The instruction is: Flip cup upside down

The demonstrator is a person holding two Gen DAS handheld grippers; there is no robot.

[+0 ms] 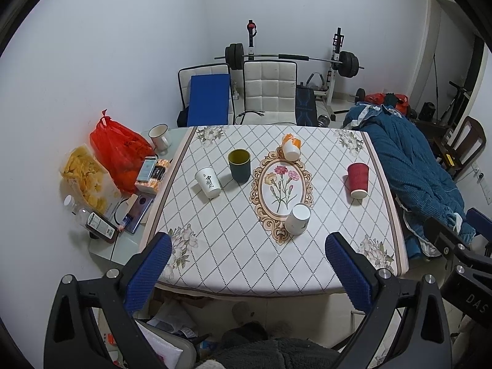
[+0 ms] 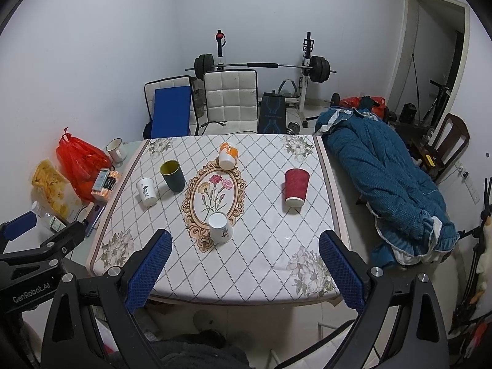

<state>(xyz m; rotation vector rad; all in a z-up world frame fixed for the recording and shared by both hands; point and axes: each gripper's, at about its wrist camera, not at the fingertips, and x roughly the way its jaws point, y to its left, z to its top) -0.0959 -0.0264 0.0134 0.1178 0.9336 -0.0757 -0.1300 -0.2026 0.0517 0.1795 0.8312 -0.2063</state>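
Several cups stand on the patterned tablecloth (image 1: 233,246). A dark green cup (image 1: 239,165) (image 2: 173,175) stands mouth up. A white cup with black writing (image 1: 208,182) (image 2: 146,191), an orange-and-white cup (image 1: 291,146) (image 2: 228,155), a red paper cup (image 1: 358,180) (image 2: 295,187) and a plain white cup (image 1: 297,218) (image 2: 220,227) stand mouth down. My left gripper (image 1: 247,272) and right gripper (image 2: 246,272) are both open and empty, held above the table's near edge, well short of the cups.
Left of the cloth lie a red bag (image 1: 118,150), a snack bag (image 1: 86,178), a white mug (image 1: 159,136), phones and bottles. A blue quilt (image 1: 418,169) lies to the right. Chairs (image 1: 270,92) and a barbell rack (image 1: 335,61) stand behind.
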